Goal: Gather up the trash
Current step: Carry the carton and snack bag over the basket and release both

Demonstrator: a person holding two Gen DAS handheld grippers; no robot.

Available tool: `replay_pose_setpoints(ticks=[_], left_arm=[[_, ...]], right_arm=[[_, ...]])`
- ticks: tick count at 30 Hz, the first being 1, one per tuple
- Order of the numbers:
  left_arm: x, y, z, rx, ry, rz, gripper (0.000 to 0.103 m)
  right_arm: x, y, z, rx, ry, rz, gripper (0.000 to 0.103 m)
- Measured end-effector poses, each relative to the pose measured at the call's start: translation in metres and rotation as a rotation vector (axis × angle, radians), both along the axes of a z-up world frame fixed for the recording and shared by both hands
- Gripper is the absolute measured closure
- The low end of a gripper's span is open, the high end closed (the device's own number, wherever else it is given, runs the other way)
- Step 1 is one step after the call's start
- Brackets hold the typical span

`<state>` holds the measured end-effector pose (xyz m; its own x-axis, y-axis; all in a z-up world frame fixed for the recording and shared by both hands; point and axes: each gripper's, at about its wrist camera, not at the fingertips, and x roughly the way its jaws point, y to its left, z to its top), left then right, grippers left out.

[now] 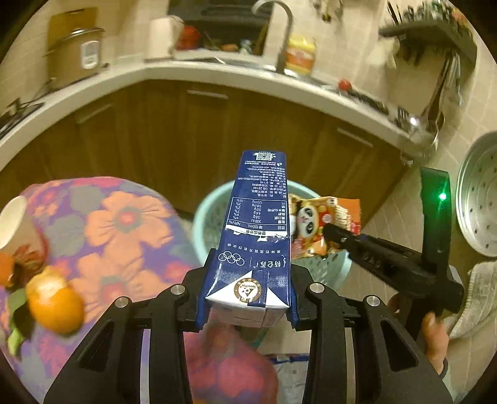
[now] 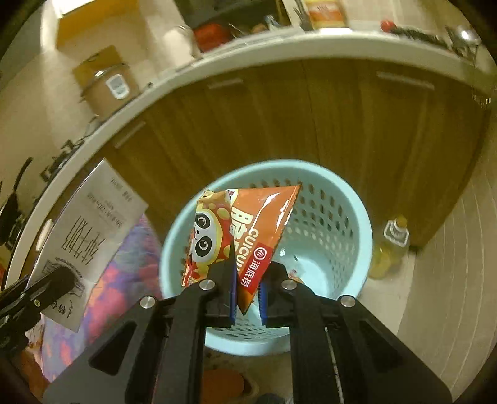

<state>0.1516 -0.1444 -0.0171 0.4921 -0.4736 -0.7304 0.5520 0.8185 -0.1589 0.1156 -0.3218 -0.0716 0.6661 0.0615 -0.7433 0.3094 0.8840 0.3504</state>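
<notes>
Half-peeled orange (image 1: 54, 303) and paper cup (image 1: 15, 222) on a floral tablecloth (image 1: 124, 223), rice cooker (image 1: 76, 56) on the counter, faucet (image 1: 284, 28), perforated steamer tray (image 1: 480, 194), yellow bottle (image 2: 389, 245) on the floor

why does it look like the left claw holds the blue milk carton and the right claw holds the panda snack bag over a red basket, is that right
Nearly. The basket is light blue, not red; the right wrist view shows it plainly beneath the snack bag. The rest stands: the left claw holds the blue milk carton, and the right claw holds the panda snack bag over the basket.
</notes>
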Motion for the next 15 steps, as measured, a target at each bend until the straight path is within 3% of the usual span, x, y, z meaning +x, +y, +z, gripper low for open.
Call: replay_pose_setpoints(ticks=[9, 12, 14, 15], left_arm=[[0.03, -0.047, -0.044, 0.091, 0.08, -0.051, 0.065], [0.033, -0.048, -0.051, 0.088, 0.092, -0.058, 0.051], [0.033, -0.046, -0.052, 0.083, 0.091, -0.062, 0.051], [0.032, -0.043, -0.051, 0.077, 0.093, -0.059, 0.051]], right_arm=[[0.008, -0.019, -0.036, 0.018, 0.098, 0.002, 0.092], [0.009, -0.019, -0.043, 0.033, 0.121, 0.016, 0.079], [0.006, -0.019, -0.045, 0.023, 0.123, 0.016, 0.054], [0.005, -0.018, -0.044, 0.007, 0.119, 0.011, 0.052]])
